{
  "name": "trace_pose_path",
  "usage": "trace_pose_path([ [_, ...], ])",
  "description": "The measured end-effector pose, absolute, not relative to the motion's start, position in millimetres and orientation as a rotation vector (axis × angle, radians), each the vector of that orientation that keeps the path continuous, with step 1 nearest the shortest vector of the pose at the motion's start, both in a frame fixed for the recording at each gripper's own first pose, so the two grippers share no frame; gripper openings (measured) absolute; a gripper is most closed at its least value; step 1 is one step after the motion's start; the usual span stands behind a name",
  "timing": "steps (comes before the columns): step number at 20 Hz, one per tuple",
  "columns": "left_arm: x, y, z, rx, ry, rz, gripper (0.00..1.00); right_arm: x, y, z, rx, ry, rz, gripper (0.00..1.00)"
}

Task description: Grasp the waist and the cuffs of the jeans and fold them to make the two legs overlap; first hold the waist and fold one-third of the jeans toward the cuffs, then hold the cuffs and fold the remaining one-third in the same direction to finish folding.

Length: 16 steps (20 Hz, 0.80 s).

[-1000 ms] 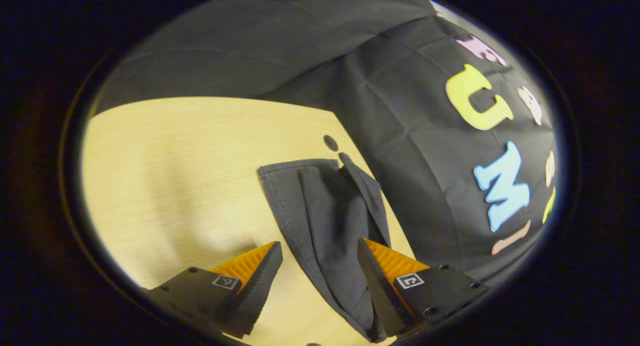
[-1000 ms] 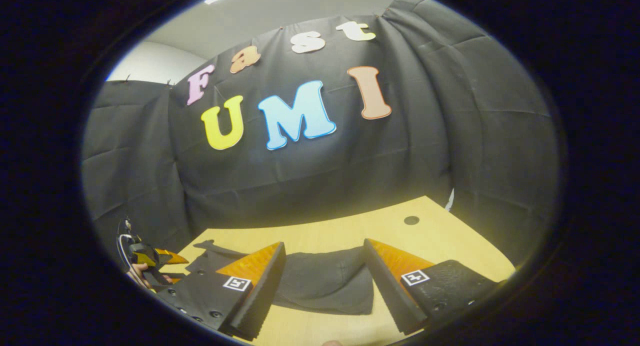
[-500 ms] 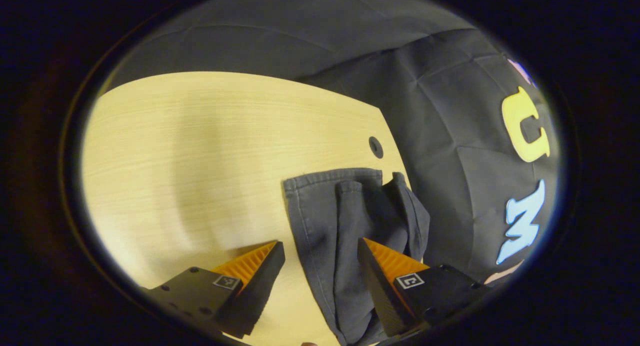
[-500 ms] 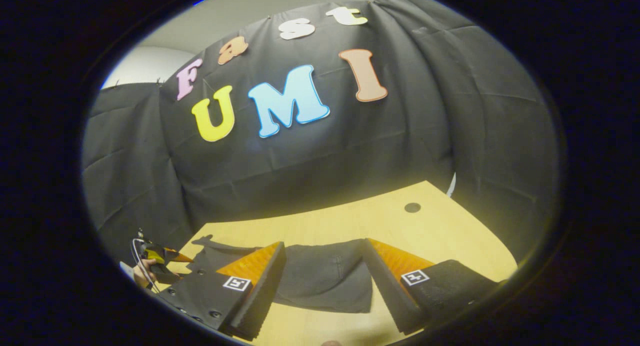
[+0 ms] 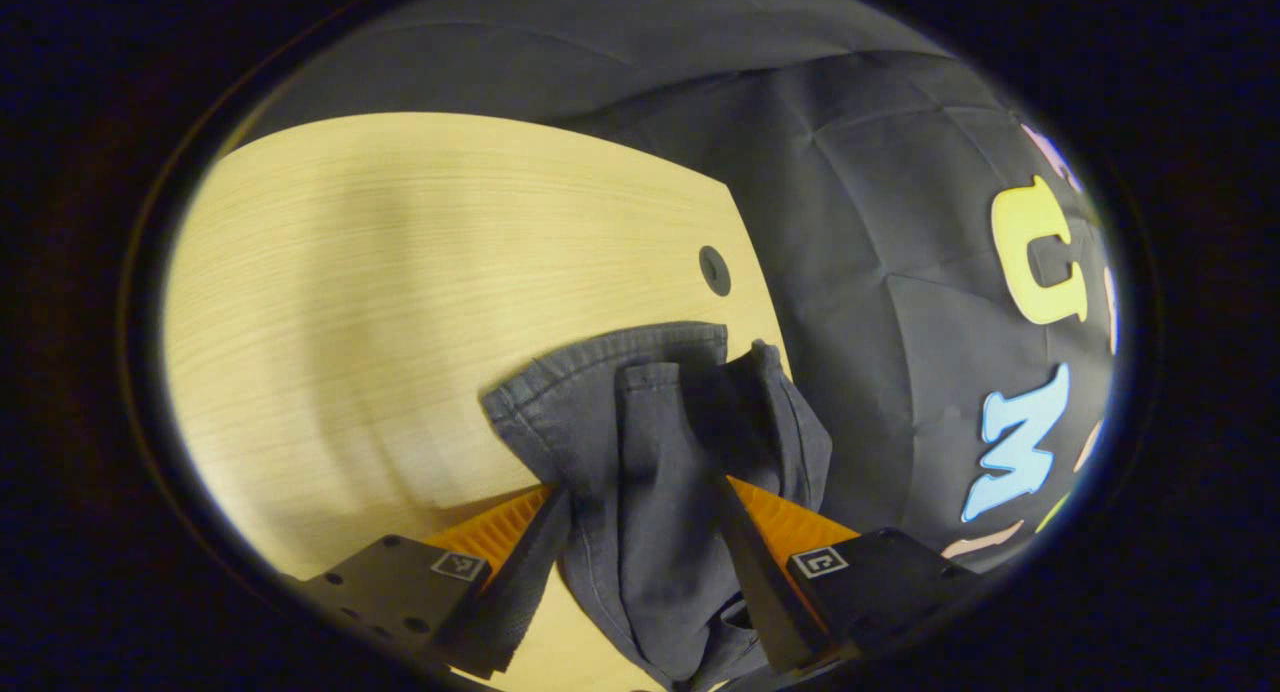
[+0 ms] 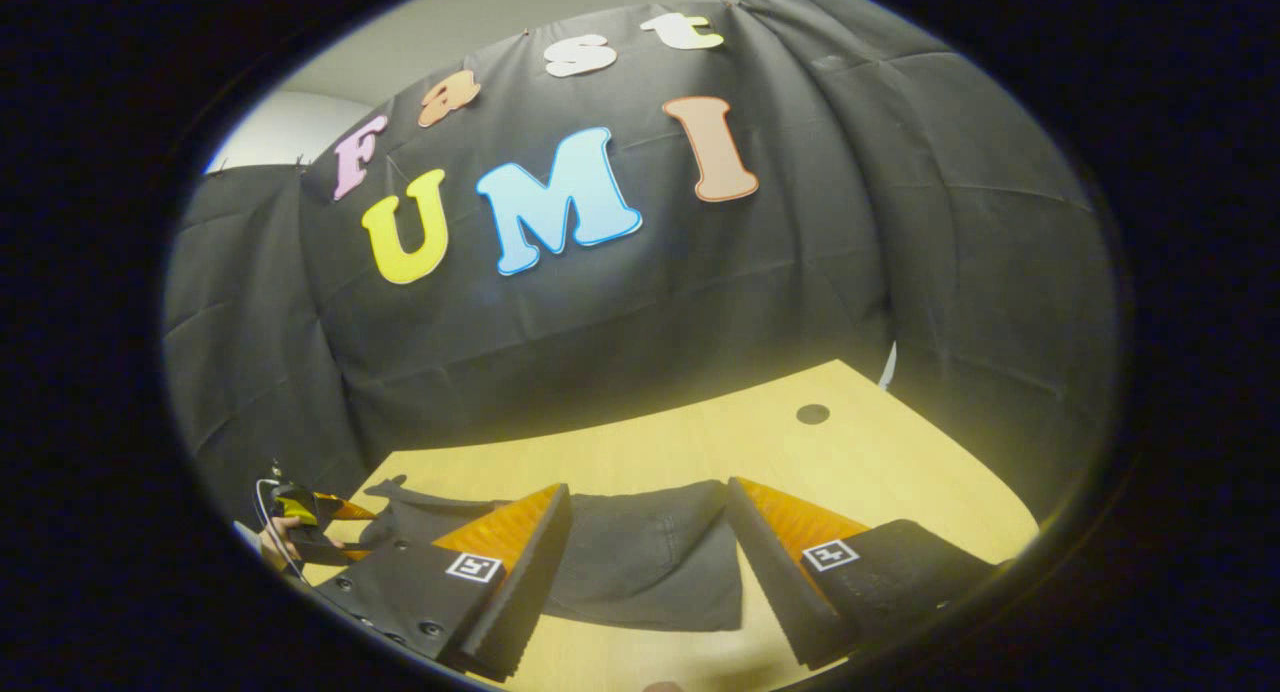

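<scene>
Dark grey jeans lie near the table's far edge in the left gripper view, their hemmed cuff end bunched and pointing away from me. My left gripper is open around this cuff end, and the cloth fills the gap and touches both fingers. In the right gripper view the other end of the jeans lies flat on the table. My right gripper hovers open just in front of it with nothing pressed between its fingers. The left gripper and the hand holding it appear far off at the left.
The light wooden table stretches wide to the left of the jeans, with a round dark hole near its edge. A second hole sits toward the table's right corner. Black cloth walls stand close behind.
My left gripper has moved over the cuff end, so the cloth now sits between its fingers and is bunched up. The right gripper has barely shifted.
</scene>
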<state>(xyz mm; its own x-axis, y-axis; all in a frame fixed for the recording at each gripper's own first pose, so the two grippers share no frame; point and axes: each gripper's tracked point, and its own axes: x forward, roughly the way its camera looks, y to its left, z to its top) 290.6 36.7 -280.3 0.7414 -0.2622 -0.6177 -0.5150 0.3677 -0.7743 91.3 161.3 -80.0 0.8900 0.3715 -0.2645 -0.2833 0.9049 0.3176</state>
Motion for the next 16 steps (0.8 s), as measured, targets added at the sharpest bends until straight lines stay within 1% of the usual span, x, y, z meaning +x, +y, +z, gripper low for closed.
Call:
trace_pose_path([
  [3, 294.8, 27.1, -282.6, -1.172, 0.789, 0.147, 0.94, 92.6, 163.6, -81.7, 0.278, 0.333, 0.343, 0.93],
  [4, 296.0, 25.3, -285.6, -1.156, 0.795, 0.137, 0.84, 93.7, 162.8, -82.3, 0.276, 0.334, 0.340, 0.93],
  [6, 301.7, 23.7, -286.8, -1.131, 0.796, 0.128, 0.75, 94.3, 158.4, -83.9, 0.269, 0.335, 0.332, 0.93],
  [7, 300.6, 24.7, -291.5, -1.121, 0.801, 0.128, 0.79, 94.4, 155.5, -84.0, 0.265, 0.335, 0.326, 0.93],
  [8, 300.2, 26.9, -294.0, -1.116, 0.800, 0.127, 0.65, 94.3, 152.8, -84.4, 0.263, 0.337, 0.319, 0.93],
  [9, 299.1, 28.9, -297.1, -1.107, 0.803, 0.122, 0.66, 94.7, 150.7, -84.3, 0.261, 0.338, 0.315, 0.93],
  [11, 296.9, 33.5, -307.1, -1.077, 0.815, 0.125, 0.50, 94.4, 151.1, -85.5, 0.263, 0.346, 0.315, 0.93],
  [12, 297.6, 34.4, -308.0, -1.082, 0.810, 0.116, 0.34, 94.9, 151.9, -86.1, 0.264, 0.351, 0.315, 0.93],
  [13, 298.0, 33.2, -306.5, -1.083, 0.811, 0.102, 0.29, 96.0, 153.3, -86.7, 0.268, 0.356, 0.316, 0.93],
  [14, 297.7, 37.2, -307.6, -1.074, 0.812, 0.110, 0.28, 96.0, 155.5, -86.3, 0.271, 0.359, 0.320, 0.93],
  [16, 299.7, 35.2, -310.7, -1.103, 0.797, 0.103, 0.16, 96.3, 159.6, -88.0, 0.277, 0.367, 0.325, 0.93],
])
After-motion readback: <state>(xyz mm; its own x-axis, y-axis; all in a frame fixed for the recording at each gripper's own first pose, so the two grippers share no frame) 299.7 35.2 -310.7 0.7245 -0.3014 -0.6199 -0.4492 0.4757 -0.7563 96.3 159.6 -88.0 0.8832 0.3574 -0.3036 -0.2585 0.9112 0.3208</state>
